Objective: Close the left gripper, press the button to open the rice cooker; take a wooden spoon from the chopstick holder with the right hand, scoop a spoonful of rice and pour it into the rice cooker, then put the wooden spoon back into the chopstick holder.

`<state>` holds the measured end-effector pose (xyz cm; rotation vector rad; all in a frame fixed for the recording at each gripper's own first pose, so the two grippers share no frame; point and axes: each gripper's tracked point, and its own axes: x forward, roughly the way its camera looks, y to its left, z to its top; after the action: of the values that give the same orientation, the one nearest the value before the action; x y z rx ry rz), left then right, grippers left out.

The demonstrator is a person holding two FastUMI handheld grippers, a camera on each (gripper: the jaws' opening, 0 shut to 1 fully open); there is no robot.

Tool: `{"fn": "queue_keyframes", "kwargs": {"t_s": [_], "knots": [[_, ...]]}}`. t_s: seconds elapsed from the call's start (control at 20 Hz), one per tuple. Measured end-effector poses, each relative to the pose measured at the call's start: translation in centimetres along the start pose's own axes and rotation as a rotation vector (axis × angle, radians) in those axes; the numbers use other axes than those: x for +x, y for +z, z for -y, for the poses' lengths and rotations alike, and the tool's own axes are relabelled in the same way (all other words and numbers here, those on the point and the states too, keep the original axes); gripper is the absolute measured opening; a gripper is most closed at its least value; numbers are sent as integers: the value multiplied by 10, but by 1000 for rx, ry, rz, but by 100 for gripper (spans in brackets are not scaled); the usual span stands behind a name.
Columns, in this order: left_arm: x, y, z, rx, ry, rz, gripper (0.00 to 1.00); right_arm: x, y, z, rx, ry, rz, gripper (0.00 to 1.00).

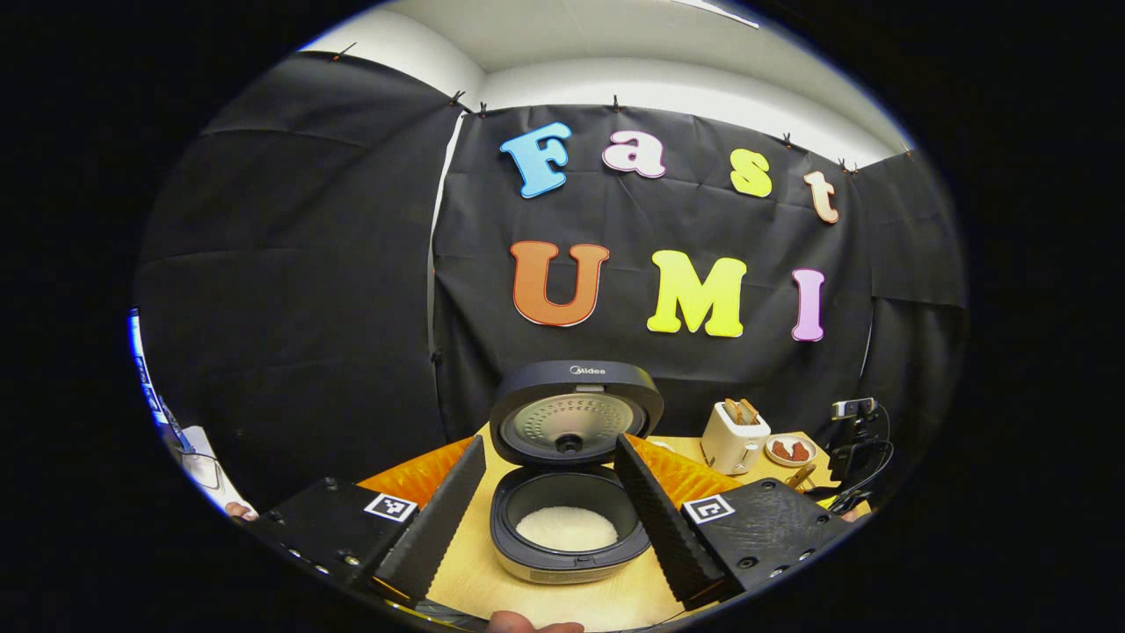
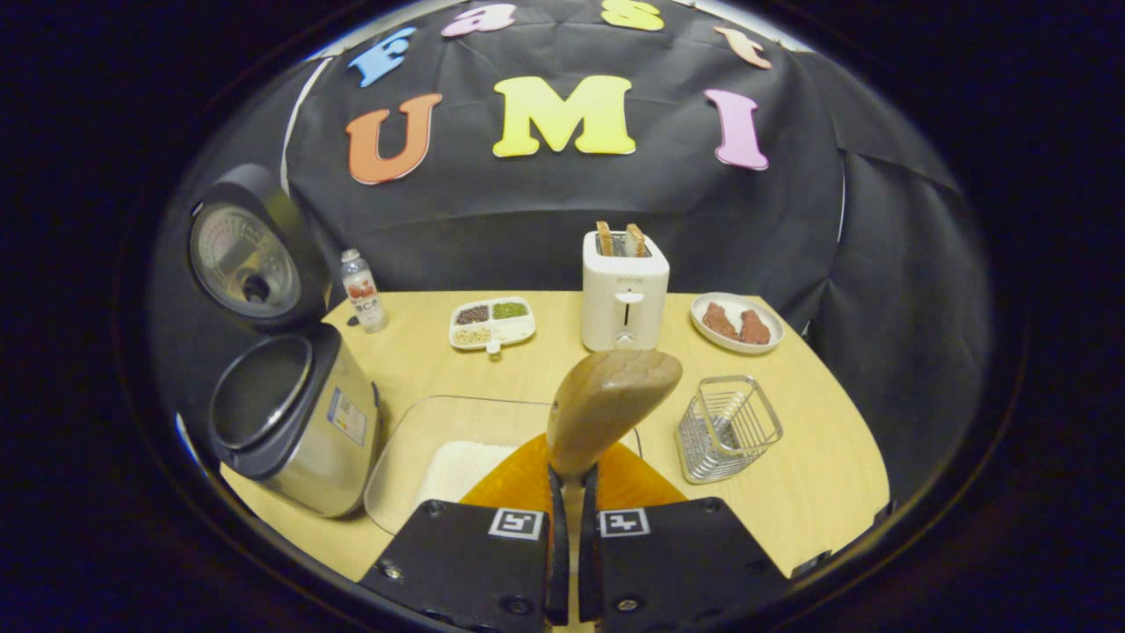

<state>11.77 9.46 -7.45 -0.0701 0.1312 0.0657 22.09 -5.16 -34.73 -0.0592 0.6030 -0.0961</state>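
Your right gripper (image 2: 569,479) pinches the spoon (image 2: 606,406); your left gripper (image 1: 549,505) is spread. Lower crookedly and the spoon may tip the holder (image 2: 729,427).

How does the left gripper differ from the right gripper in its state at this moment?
The left gripper is open, its fingers spread wide apart; the right gripper is shut, its fingers close together. The left gripper holds nothing, while the right gripper holds the wooden spoon by its handle. The left gripper faces the open rice cooker; the right gripper is above the clear rice tray. Both are over the table.
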Motion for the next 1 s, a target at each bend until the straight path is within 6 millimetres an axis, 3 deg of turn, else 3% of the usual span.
{"fn": "queue_keyframes", "kwargs": {"t_s": [0.1, 0.25, 0.6, 0.8, 1.0], "knots": [[2, -2, -9, -2, -2, -8, 95, 5, -8, 4, -76, -66, -1, 10], [2, -8, -21, 0, -2, -27, 95, 9, -16, -10, -33, -65, -13, 10], [7, -4, -39, 13, 8, -35, 95, 11, -22, -71, 351, 148, -114, 10], [5, -6, -36, 17, 17, -40, 95, 14, -19, -81, 586, 241, -168, 10], [2, -2, -27, 22, 18, -29, 95, 17, -25, -70, 748, 266, -208, 10]]}}
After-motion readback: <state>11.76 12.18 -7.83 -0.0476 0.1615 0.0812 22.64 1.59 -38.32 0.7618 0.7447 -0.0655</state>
